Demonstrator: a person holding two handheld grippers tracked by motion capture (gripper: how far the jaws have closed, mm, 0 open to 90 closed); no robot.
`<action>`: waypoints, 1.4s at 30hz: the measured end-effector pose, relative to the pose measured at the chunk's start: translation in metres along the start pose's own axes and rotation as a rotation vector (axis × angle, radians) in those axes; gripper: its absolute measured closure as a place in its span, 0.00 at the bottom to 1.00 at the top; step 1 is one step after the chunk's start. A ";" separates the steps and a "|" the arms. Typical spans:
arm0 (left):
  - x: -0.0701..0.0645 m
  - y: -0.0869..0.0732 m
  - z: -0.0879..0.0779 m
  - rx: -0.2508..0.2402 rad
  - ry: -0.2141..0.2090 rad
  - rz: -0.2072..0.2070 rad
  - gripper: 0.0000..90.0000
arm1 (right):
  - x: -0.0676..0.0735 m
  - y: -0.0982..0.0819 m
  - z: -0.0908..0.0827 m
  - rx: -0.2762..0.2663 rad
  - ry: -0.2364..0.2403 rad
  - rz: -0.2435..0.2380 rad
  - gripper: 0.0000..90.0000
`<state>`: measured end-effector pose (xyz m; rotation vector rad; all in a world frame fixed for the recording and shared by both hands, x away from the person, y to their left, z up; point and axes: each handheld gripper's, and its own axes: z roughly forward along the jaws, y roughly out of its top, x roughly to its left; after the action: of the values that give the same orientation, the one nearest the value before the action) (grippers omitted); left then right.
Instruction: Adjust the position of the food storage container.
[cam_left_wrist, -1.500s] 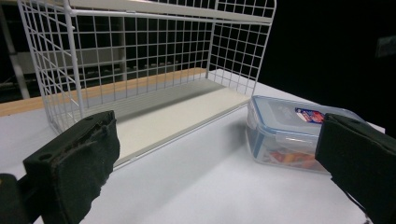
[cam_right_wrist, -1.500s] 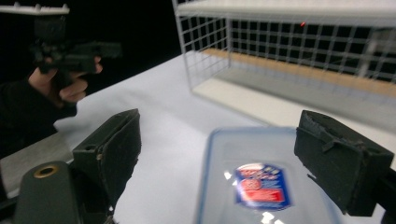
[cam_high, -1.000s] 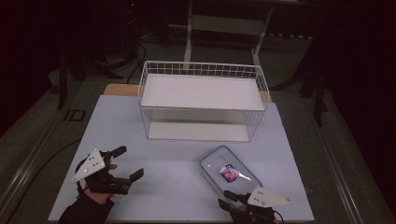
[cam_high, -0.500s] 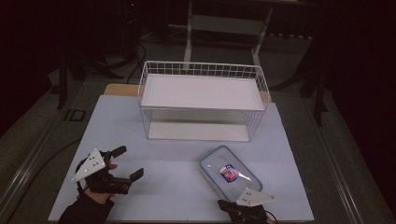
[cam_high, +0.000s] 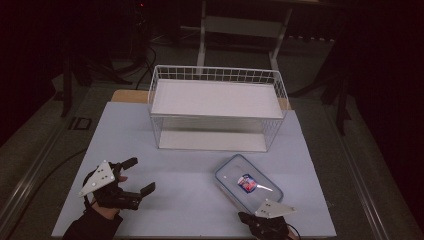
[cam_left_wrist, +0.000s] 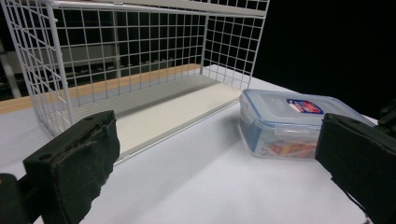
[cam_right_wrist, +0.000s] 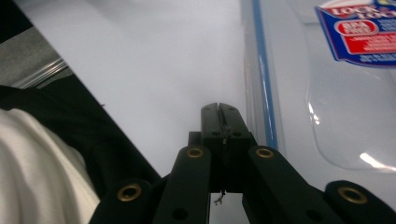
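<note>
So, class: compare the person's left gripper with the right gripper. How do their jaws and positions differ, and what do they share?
Jaws: the left gripper stands wide open with nothing between its pads, while the right gripper is shut, pads pressed together on nothing.
Position: the left gripper sits over bare table, far from the plastic container; the right gripper is at that container's near edge.
Shared: both have black jaws and a grey three-cornered top plate.

Bare table lies open between wire basket and near edge; the container blocks its right part.
</note>
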<state>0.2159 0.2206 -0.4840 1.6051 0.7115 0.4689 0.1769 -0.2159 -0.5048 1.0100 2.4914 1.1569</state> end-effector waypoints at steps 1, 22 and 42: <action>0.000 0.000 0.000 0.000 -0.001 -0.001 0.00 | -0.003 -0.001 -0.001 -0.003 -0.004 0.009 1.00; -0.001 -0.001 0.002 0.003 -0.021 -0.006 0.00 | -0.031 -0.007 -0.017 -0.007 -0.063 0.062 1.00; -0.001 -0.001 0.004 0.019 -0.027 -0.004 0.00 | -0.070 -0.008 -0.033 -0.038 -0.188 0.127 1.00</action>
<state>0.2175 0.2167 -0.4859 1.6242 0.7010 0.4382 0.2097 -0.2855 -0.4943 1.2207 2.2806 1.0847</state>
